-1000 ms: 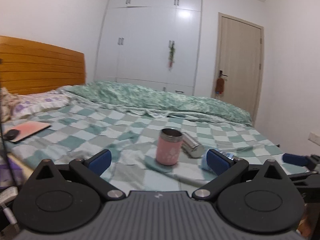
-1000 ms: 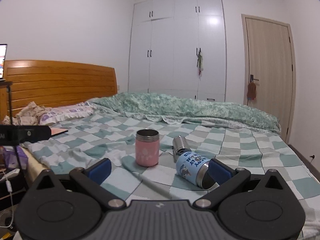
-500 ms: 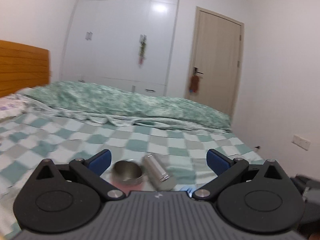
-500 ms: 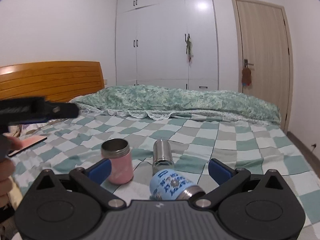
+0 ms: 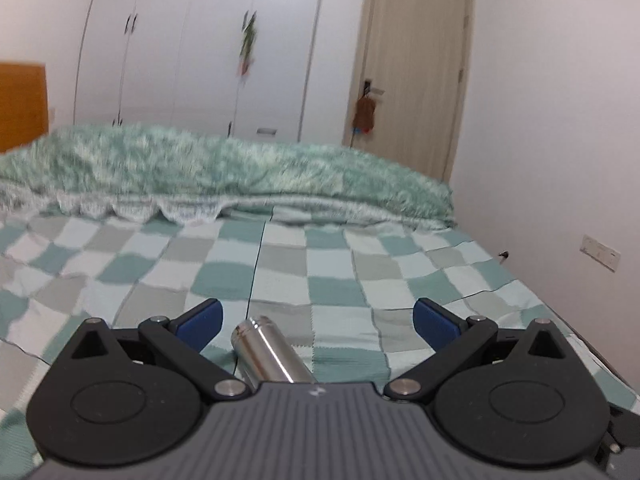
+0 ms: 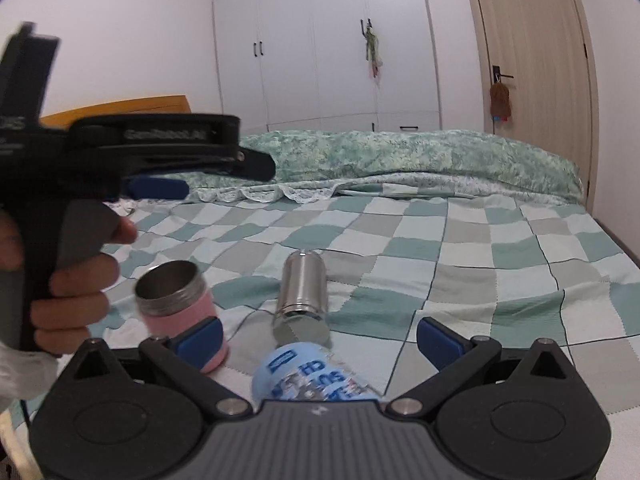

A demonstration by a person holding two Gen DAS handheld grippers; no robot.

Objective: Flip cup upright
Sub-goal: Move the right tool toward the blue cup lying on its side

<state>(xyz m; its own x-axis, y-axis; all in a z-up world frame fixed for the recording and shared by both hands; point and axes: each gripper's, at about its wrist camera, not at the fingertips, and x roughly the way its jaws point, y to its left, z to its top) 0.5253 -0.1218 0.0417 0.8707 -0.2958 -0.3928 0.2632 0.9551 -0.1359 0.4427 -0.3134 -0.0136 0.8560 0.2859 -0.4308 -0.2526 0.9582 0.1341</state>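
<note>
A steel cup [image 6: 303, 296] lies on its side on the checked bedspread; it also shows in the left wrist view [image 5: 268, 356], low between my left gripper's [image 5: 318, 320] open jaws. A light blue printed cup [image 6: 312, 376] lies on its side just under my right gripper [image 6: 320, 334], which is open and empty. A pink cup [image 6: 182, 312] stands upright with its steel mouth open, behind the right gripper's left finger [image 6: 198, 338]. The left gripper's body [image 6: 120, 152] shows in the right wrist view, held in a hand above the pink cup.
The bed [image 5: 340, 276] has a rumpled green duvet [image 5: 240, 168] along its far side. A white wardrobe [image 6: 328, 48] and a wooden door [image 6: 532, 60] stand behind. The bed's right edge [image 5: 560, 320] drops near the wall.
Both grippers have moved forward and lower over the cups. The left one has swung right, so the pink cup has left its view. The blue cup now lies under the right gripper.
</note>
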